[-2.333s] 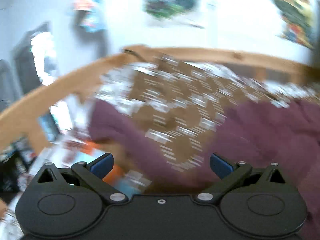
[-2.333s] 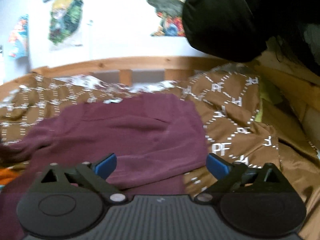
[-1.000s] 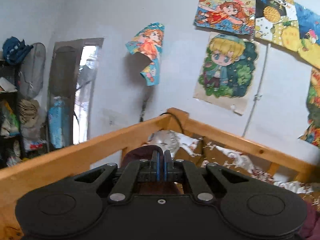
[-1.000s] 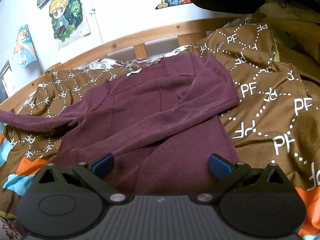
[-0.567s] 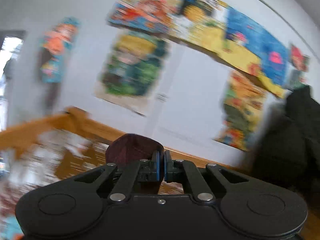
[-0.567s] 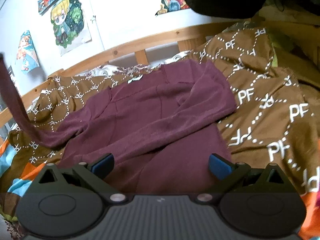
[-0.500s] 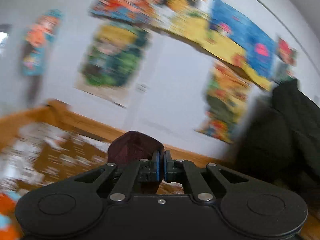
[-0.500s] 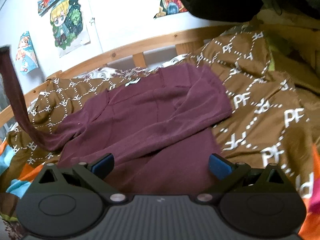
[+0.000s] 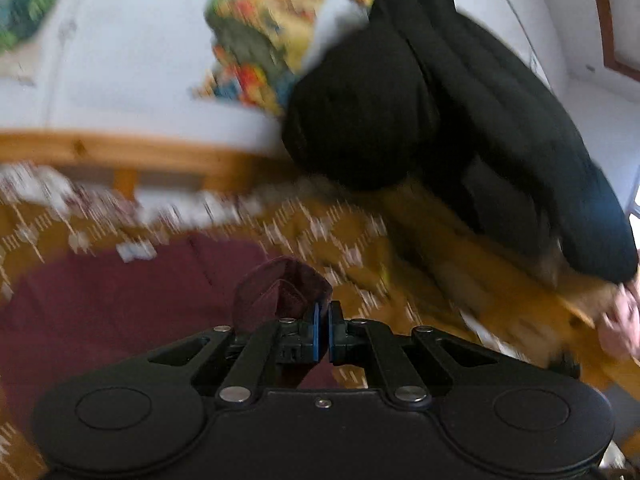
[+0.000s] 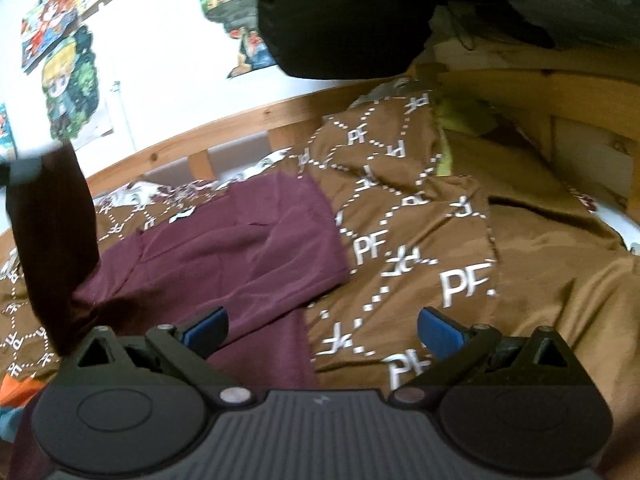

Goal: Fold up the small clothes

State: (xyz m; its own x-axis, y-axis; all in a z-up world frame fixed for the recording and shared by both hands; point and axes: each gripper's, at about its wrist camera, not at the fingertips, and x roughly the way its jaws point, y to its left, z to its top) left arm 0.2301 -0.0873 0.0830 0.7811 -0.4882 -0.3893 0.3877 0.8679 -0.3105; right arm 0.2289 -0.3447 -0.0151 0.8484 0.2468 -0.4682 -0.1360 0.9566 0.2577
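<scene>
A maroon long-sleeved top lies spread on a brown patterned bedspread. My left gripper is shut on the cuff of one maroon sleeve, held above the top's body. In the right wrist view that lifted sleeve hangs as a dark strip at the left edge. My right gripper stands open low over the lower edge of the top, with nothing between its blue pads. The top's other sleeve lies folded across its chest.
A wooden bed rail runs behind the bedspread under a white wall with posters. A black padded jacket hangs at the upper right. A hand shows at the right edge of the left wrist view.
My left gripper has swung to the right and downward, carrying the sleeve from the left bed rail over the top's body. The right gripper drifted a little to the right, still open.
</scene>
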